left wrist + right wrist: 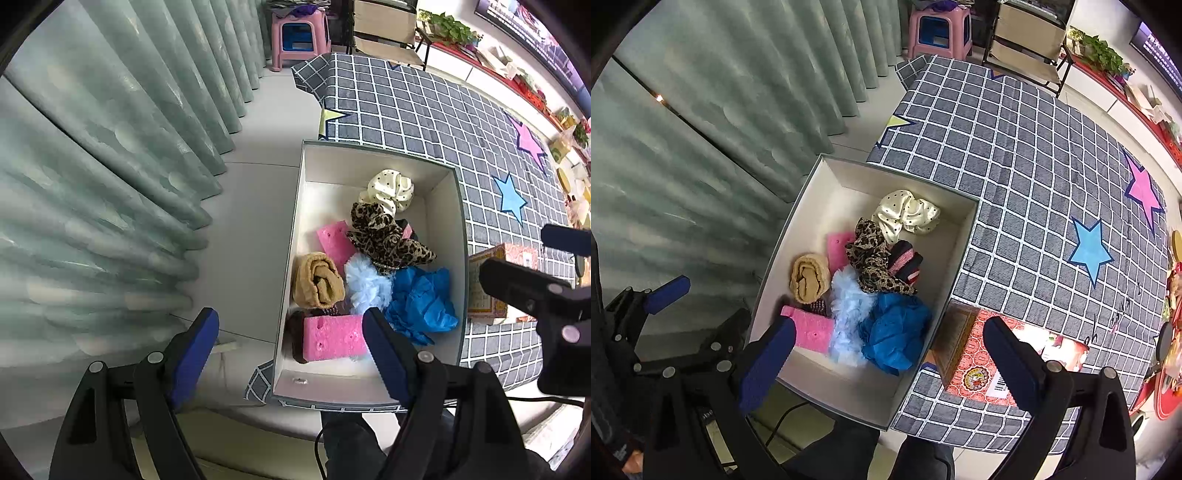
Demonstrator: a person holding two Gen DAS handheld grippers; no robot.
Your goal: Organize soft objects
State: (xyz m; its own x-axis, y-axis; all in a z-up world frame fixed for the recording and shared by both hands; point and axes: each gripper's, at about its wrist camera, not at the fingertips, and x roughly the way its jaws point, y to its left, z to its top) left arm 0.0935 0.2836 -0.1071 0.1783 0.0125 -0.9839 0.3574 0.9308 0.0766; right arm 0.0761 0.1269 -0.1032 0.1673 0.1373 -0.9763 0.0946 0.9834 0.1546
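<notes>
- Left gripper point(291, 350): jaws apart, nothing between the pads; held above the near left corner of the box point(448, 177). Its right pad overlaps the near pink sponge point(332, 338) in the left wrist view; contact cannot be judged.
- Right gripper point(886, 363): jaws apart and holding nothing; it hangs over the near right part of the box point(798, 199), one pad before the box's near left wall, the other above the red carton point(975, 354).
- Box: open, white inside, resting on the near left corner of the checked cloth point(424, 110) and overhanging its edge toward the curtain point(110, 147).
- Contents, far to near: cream dotted scrunchie point(389, 190); leopard scrunchie point(384, 236) just beside it, lying partly on a far pink sponge point(332, 240); a dark and pink striped piece point(905, 262) beside the leopard one; tan roll point(316, 280) against the left wall; pale blue puff point(369, 282) in the middle; blue crumpled sheet point(421, 301) by the right wall, touching the puff; near pink sponge against a dark brown item point(295, 328) at the near left.
- All soft items lie ahead of and below both grippers, within the box.
- Red carton: on the cloth, just beside the box's right wall.
- Background: pink stool point(940, 31) beyond the table.
</notes>
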